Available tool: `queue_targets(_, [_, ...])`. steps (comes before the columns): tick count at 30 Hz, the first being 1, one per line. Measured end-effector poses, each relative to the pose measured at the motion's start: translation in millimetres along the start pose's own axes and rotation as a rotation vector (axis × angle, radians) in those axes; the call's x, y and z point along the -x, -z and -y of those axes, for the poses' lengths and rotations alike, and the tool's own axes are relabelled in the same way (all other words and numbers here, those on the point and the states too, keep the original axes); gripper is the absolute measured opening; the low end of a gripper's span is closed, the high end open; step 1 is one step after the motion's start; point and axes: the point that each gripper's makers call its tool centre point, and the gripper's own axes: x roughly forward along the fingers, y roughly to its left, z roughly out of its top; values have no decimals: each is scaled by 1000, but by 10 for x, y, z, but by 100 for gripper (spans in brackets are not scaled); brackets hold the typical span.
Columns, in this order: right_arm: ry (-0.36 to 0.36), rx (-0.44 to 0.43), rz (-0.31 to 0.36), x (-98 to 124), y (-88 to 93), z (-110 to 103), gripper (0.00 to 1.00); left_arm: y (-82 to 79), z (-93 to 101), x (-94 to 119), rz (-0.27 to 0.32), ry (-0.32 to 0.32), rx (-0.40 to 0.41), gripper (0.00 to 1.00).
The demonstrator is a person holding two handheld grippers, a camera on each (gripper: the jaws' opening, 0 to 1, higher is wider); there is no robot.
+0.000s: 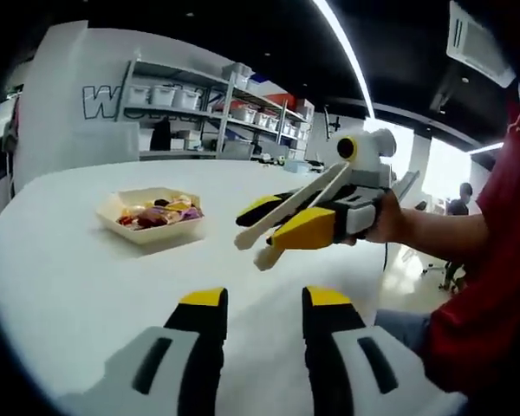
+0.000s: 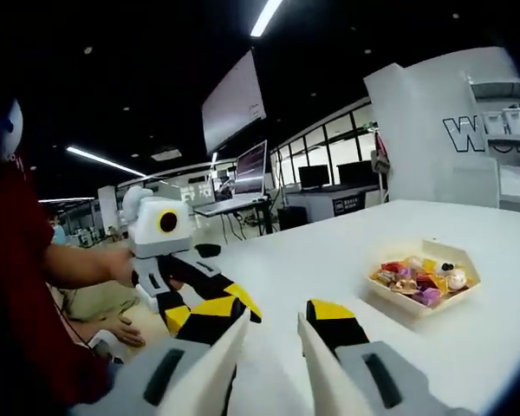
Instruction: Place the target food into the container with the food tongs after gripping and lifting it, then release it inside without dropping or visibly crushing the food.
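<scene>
A cream hexagonal tray (image 1: 113,206) holding mixed colourful food pieces (image 1: 156,213) rests on the white table (image 1: 87,286). My left gripper (image 1: 267,302) hovers over the table, open, with nothing between its yellow-tipped fingers. From the right comes my right gripper (image 1: 282,221), shut on cream food tongs (image 1: 288,208) whose arms stand apart, tips bare, just right of the tray. In the right gripper view, the right gripper (image 2: 273,316) clamps the tongs (image 2: 217,364), the tray (image 2: 390,293) with food (image 2: 420,279) lies ahead to the right, and the left gripper (image 2: 206,305) is on the left.
Shelves with white bins (image 1: 217,108) stand behind the table. A person in a red shirt (image 1: 494,260) holds both grippers at the table's near edge. A laptop (image 2: 247,173) sits on a desk further back. Bare tabletop surrounds the tray.
</scene>
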Motion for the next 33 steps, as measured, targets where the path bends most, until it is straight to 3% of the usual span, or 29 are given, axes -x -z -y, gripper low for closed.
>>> queue_targets(6, [-29, -14, -13, -5, 63, -42, 26, 5, 53, -30, -1, 32, -11, 24])
queue_targets(11, [-105, -40, -23, -2, 102, -171, 25, -62, 59, -16, 23, 56, -5, 19])
queue_targets(17, [-124, -29, -23, -31, 112, -209, 25, -81, 170, -7, 0, 125, -36, 11])
queue_targets(25, [-146, -16, -37, -4, 136, -229, 27, -56, 233, -5, -13, 186, -103, 7])
queue_targets(29, [-119, -15, -39, 13, 133, -143, 33, -84, 207, 16, -6, 190, -138, 3])
queue_targets(33, [-126, -28, -53, 38, 174, -143, 30, -50, 187, 1, -20, 190, -160, 3])
